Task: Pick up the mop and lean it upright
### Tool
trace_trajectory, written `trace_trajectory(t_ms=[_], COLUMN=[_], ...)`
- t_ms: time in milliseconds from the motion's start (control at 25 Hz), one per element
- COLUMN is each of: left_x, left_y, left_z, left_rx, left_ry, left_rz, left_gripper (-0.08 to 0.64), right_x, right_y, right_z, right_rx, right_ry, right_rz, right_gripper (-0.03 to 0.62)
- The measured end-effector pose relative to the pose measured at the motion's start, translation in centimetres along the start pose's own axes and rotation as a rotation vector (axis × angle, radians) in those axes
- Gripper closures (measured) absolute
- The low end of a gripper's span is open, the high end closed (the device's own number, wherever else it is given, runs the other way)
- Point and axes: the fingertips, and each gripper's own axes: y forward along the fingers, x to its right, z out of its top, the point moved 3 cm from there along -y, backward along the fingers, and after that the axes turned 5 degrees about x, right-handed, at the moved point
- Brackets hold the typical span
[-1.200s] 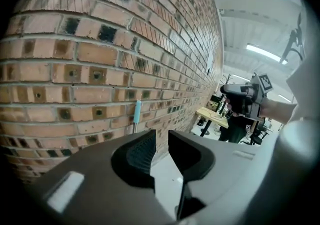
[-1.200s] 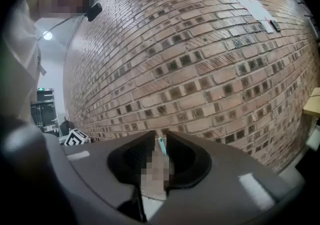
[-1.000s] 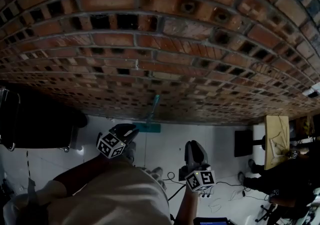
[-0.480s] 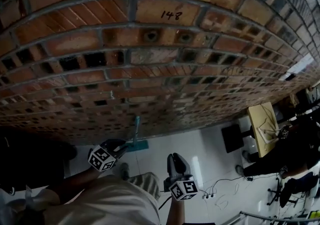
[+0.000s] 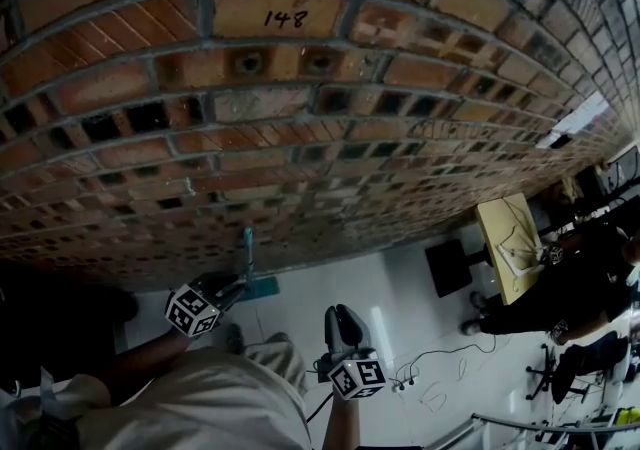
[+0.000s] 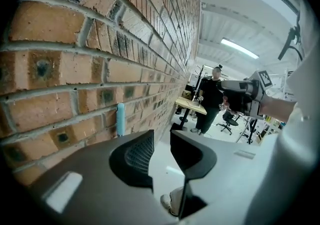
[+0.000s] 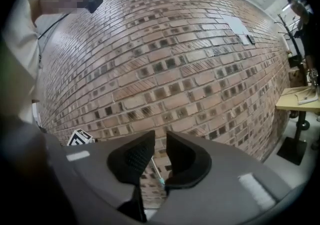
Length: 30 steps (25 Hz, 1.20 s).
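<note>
Opening of the left tool (image 5: 236, 286) is what has just taken place: its jaws have been spread to a modest gap, and nothing but the floor (image 6: 161, 164) is seen between them. The mop (image 5: 247, 250) is found at lower left of the head view, its teal handle upright against the brick wall (image 5: 300, 138), just beside the left tool and outside its jaws. The right tool (image 5: 338, 316) is set narrow and empty, apart from the mop. The leaning is judged done, with only withdrawal left.

Left tool (image 6: 161, 137) just opening, empty, mop handle (image 6: 120, 119) by brick wall (image 6: 75, 64)
</note>
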Motion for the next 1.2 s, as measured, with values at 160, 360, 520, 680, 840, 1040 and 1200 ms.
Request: trace_trajectory(t_ms=[160,360,520,680,840,1040,1200], left_x=[0.0,0.9,1.5,1.5,1.3,0.6,-1.4], left_y=[0.3,1.9,1.7,1.7,1.0,0.8,1.0], left_z=[-0.2,0.6,-0.4,-1.4,-2.5,-3.0,-3.3], left_rx=[-0.013,-0.02,-0.051,-0.072,-0.093,-0.091,-0.092], left_ry=[-0.031,-0.062,-0.074,-0.091,-0.105,-0.124,-0.1], left_rz=[0.057,0.118,0.188,0.252,0.293,0.3,0.295], left_gripper=[0.437,0.43,0.425,0.416,0.414,0.41,0.41], right_x=[0.4,3.2,4.7,6.2,6.0,6.2,6.3], right_y=[-0.2,-0.5,-1.2,-0.9,-0.3,0.9,1.8], right_z=[0.5,2.5,2.8,2.0,0.8,1.3,3.0], right_rx=[-0.009,-0.017,-0.031,-0.067,-0.099,-0.108,-0.094], right_ry=[0.009,-0.012,-0.001,0.007,0.018,-0.023,-0.046], right_rz=[0.049,0.086,0.127,0.159,0.196,0.178,0.15], right_gripper=[0.528,0.528,0.528,0.528,0.528,0.528,0.528])
